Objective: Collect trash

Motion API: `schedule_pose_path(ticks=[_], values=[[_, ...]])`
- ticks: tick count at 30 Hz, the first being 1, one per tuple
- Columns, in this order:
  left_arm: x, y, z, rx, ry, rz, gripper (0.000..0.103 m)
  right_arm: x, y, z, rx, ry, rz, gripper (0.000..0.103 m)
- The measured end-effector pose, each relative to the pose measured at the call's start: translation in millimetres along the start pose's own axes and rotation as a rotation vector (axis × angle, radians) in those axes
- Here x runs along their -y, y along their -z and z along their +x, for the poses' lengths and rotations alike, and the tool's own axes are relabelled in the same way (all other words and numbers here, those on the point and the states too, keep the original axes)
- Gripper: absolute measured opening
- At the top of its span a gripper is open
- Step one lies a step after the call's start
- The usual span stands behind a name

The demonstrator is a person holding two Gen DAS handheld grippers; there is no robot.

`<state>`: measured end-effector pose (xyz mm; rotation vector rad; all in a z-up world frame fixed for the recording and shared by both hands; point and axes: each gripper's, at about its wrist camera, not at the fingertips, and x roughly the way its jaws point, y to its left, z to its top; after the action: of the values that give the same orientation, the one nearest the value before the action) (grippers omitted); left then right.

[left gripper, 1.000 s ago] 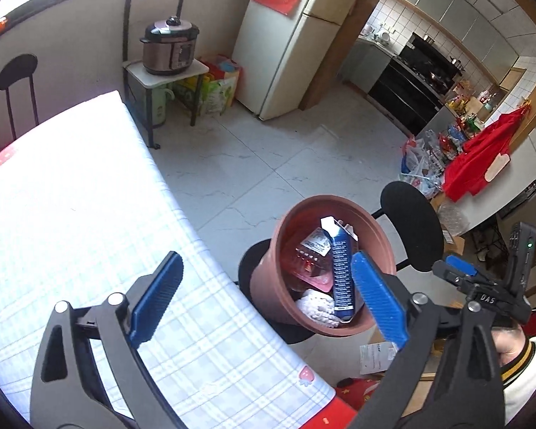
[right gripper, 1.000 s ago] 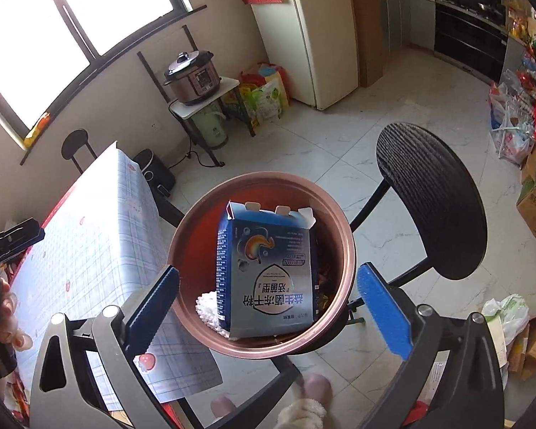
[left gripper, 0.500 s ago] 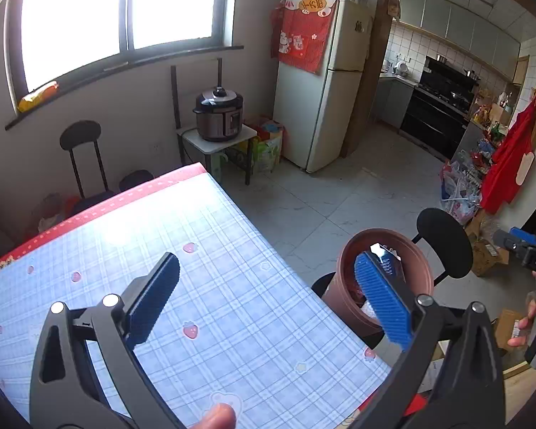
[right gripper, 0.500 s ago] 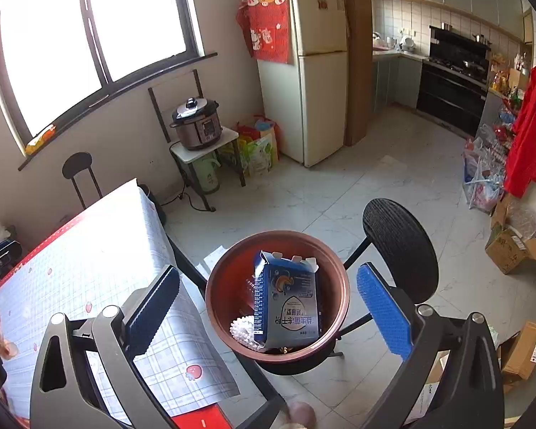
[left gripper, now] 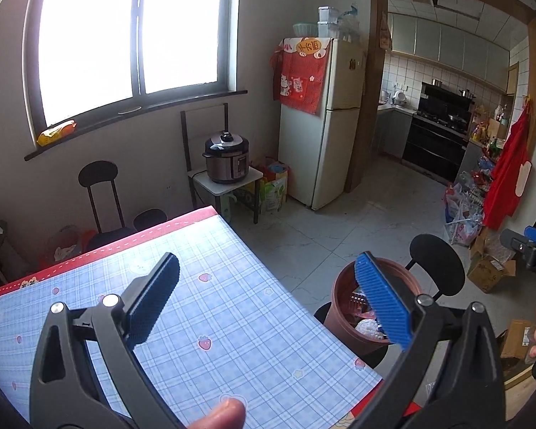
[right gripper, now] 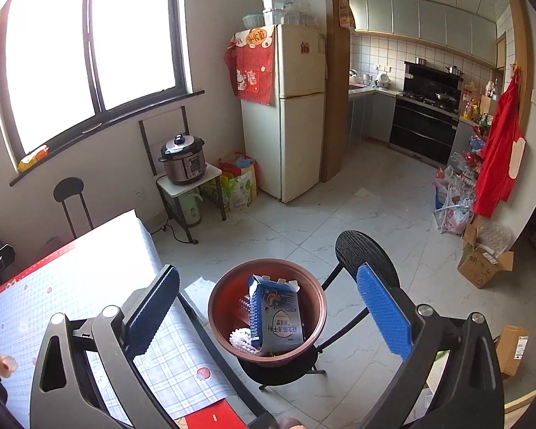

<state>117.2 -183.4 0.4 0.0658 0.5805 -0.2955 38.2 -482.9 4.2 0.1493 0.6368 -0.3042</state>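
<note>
Your left hand-held gripper [left gripper: 266, 298] is spread wide and empty above the worktop [left gripper: 232, 325], which wears a blue checked cloth with strawberries. Your right hand-held gripper [right gripper: 268, 304] is also wide apart and holds nothing, hanging over a brown bin [right gripper: 305, 348] that stands on a black stool [right gripper: 278, 371] just beside the worktop's edge. Inside the bin, a blue carton [right gripper: 277, 312] stands upright, with a white ridged piece [right gripper: 241, 338] beside it.
</note>
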Motion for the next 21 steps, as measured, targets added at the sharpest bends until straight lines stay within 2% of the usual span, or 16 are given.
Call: schedule_pose_path(ticks=[10,21], values=[[23.2,-8.9,-15.1,0.02,0.043,0.044,0.097,-0.9,-8.1,-19.1,0.035,0.025,0.001,0.097],[31.5,-12.8,-12.7,0.017,0.066,0.06,0.097,12.0,-7.3,-16.3,0.027,0.063,0.029,0.097]])
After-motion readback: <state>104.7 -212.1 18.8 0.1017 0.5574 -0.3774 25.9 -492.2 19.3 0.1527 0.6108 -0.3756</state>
